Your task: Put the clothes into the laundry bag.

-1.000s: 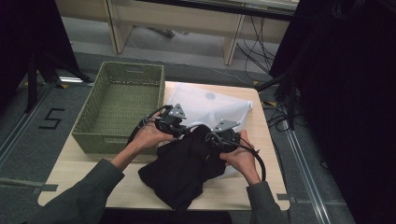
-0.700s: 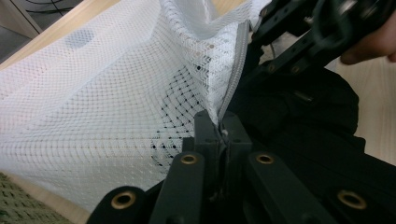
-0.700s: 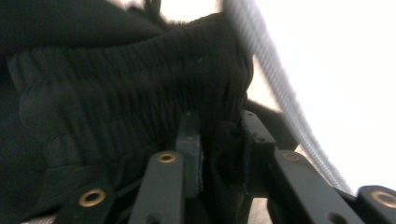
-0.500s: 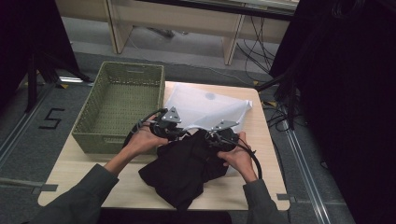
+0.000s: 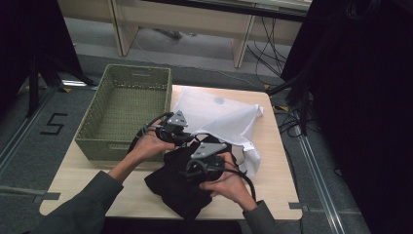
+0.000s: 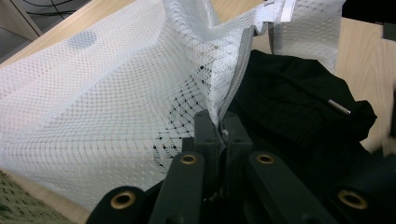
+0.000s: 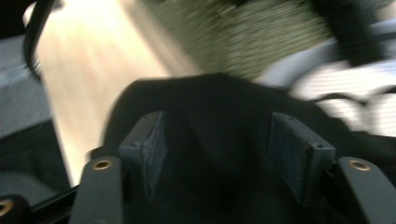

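Note:
A white mesh bag (image 5: 219, 114) lies on the table, its opening toward a black garment (image 5: 175, 183) heaped at the front. My left gripper (image 5: 187, 138) is shut on the bag's zipper edge; in the left gripper view the jaws (image 6: 222, 122) pinch the mesh bag (image 6: 107, 93) rim, with the black garment (image 6: 299, 107) just beyond to the right. My right gripper (image 5: 190, 168) hovers over the garment, and its jaws have just been opening. In the blurred right gripper view, my right gripper (image 7: 217, 140) stands wide over the black garment (image 7: 215, 102), pads (image 7: 154, 144) bare.
A green woven basket (image 5: 126, 107) stands empty at the table's left, close to my left hand. The wooden table (image 5: 272, 161) has bare strips along its right and front edges. Cables and desk legs lie on the floor beyond.
My right gripper has slid left across the black garment and its jaws have spread apart. The left gripper has stayed put, still pinching the bag's edge.

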Motion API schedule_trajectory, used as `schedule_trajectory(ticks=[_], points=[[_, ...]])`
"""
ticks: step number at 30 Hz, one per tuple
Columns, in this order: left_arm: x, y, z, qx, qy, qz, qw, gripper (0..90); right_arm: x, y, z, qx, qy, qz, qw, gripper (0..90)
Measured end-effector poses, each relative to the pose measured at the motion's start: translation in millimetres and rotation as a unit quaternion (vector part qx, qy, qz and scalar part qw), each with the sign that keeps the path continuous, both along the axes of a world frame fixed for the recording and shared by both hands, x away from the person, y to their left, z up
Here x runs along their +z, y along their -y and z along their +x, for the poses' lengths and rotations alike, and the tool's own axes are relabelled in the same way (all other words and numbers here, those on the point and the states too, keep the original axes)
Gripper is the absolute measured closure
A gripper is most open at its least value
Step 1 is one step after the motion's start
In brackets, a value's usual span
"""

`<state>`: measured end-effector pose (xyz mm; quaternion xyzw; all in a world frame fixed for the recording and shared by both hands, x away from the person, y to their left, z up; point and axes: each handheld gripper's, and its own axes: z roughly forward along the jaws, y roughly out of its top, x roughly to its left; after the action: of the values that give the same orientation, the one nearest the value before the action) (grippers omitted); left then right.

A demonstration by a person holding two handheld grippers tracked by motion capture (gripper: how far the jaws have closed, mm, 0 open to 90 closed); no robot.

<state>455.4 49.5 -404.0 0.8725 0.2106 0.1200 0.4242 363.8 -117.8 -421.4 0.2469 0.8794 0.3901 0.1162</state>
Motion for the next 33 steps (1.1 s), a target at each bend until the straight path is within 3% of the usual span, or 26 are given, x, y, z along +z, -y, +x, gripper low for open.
schedule_trajectory(ticks=[1,2,3,8,9,10,11,12,13,14,15,16,17,20,21,23,25,26,27,28,29,30,31,32,33], points=[[-0.2,-0.2,-0.1,0.004,-0.001,-0.006,1.0000,86.7,-2.0,-5.2,-4.0,0.004,-0.014,-0.008,0.9999,36.3],[-0.2,-0.2,-0.1,0.004,-0.001,-0.006,1.0000,86.7,-2.0,-5.2,-4.0,0.004,-0.014,-0.008,0.9999,36.3],[0.7,-2.5,1.1,0.001,0.000,-0.002,1.0000,86.7,-10.2,-18.8,-13.3,0.043,-0.012,-0.023,0.9988,33.8],[0.7,-4.8,3.2,0.009,-0.006,-0.006,0.9999,86.7,-23.5,-37.2,-28.5,0.077,-0.023,-0.048,0.9956,29.6],[0.8,-4.6,3.0,0.009,-0.006,-0.005,0.9999,86.6,-33.2,-44.3,-33.8,0.100,-0.011,-0.089,0.9910,27.4],[0.8,-4.3,2.8,0.008,-0.006,-0.006,0.9999,86.6,-33.2,-44.3,-33.8,0.100,-0.011,-0.089,0.9910,27.4],[0.0,-3.2,2.5,0.010,-0.007,-0.011,0.9999,86.7,-44.1,-48.5,-36.6,0.105,0.000,-0.126,0.9865,30.0],[0.0,-3.2,2.5,0.010,-0.007,-0.011,0.9999,86.7,-44.1,-48.5,-36.6,0.105,0.000,-0.126,0.9865,30.0],[-0.5,-3.0,2.7,0.010,-0.007,-0.010,0.9999,86.7,-55.7,-50.8,-34.5,0.101,0.007,-0.165,0.9811,46.0],[-1.2,-2.9,2.4,0.012,-0.011,-0.009,0.9998,86.7,-55.7,-50.8,-34.5,0.101,0.007,-0.165,0.9811,46.0],[-2.0,-2.9,3.0,0.009,-0.010,-0.009,0.9999,86.8,-58.4,-49.0,-28.6,0.100,0.005,-0.166,0.9810,66.3],[-2.0,-2.9,3.0,0.009,-0.010,-0.009,0.9999,86.7,-58.4,-49.0,-28.6,0.100,0.005,-0.166,0.9810,66.3],[-1.4,-4.2,3.6,0.004,-0.010,-0.001,0.9999,86.8,-49.6,-43.6,-24.9,0.099,0.016,-0.162,0.9817,75.6],[-1.1,-4.8,3.7,0.007,-0.010,-0.004,0.9999,86.8,-35.9,-35.0,-21.6,0.096,0.035,-0.153,0.9829,77.4],[-1.6,-4.1,2.8,0.013,-0.014,-0.014,0.9997,86.9,-20.6,-21.9,-15.2,0.073,0.053,-0.125,0.9880,77.8],[-1.1,-4.6,2.6,0.008,-0.013,-0.010,0.9998,86.9,-1.7,-1.7,-5.4,0.029,0.060,-0.103,0.9925,78.0],[-1.4,-4.2,2.4,0.006,-0.014,-0.009,0.9999,86.9,4.4,7.1,0.1,0.015,0.069,-0.099,0.9926,78.2],[-1.7,-3.3,1.9,0.004,-0.014,-0.010,0.9998,86.9,13.9,25.1,10.4,-0.010,0.072,-0.093,0.9930,78.3],[-1.5,-2.9,1.4,0.004,-0.015,-0.010,0.9998,87.0,17.2,39.4,19.1,-0.043,0.081,-0.088,0.9919,78.3],[-1.3,-2.3,0.7,0.004,-0.017,-0.010,0.9998,87.0,17.8,47.8,24.5,-0.060,0.082,-0.088,0.9910,78.3],[-0.5,-1.4,0.2,0.000,-0.017,-0.013,0.9998,87.0,13.6,65.2,36.8,-0.094,0.075,-0.084,0.9892,78.4],[-0.5,-1.4,0.2,0.000,-0.017,-0.013,0.9998,87.0,13.6,65.2,36.8,-0.094,0.075,-0.084,0.9892,78.4],[0.2,-1.0,-0.4,-0.002,-0.016,-0.012,0.9998,87.0,0.4,80.2,49.3,-0.129,0.054,-0.091,0.9860,78.3],[0.2,-0.6,-0.7,-0.003,-0.016,-0.010,0.9998,87.0,0.4,80.2,49.3,-0.129,0.054,-0.091,0.9860,78.3],[-0.9,1.1,-1.2,-0.005,-0.016,-0.006,0.9998,87.0,-19.6,89.7,59.7,-0.153,0.025,-0.105,0.9823,78.2]])
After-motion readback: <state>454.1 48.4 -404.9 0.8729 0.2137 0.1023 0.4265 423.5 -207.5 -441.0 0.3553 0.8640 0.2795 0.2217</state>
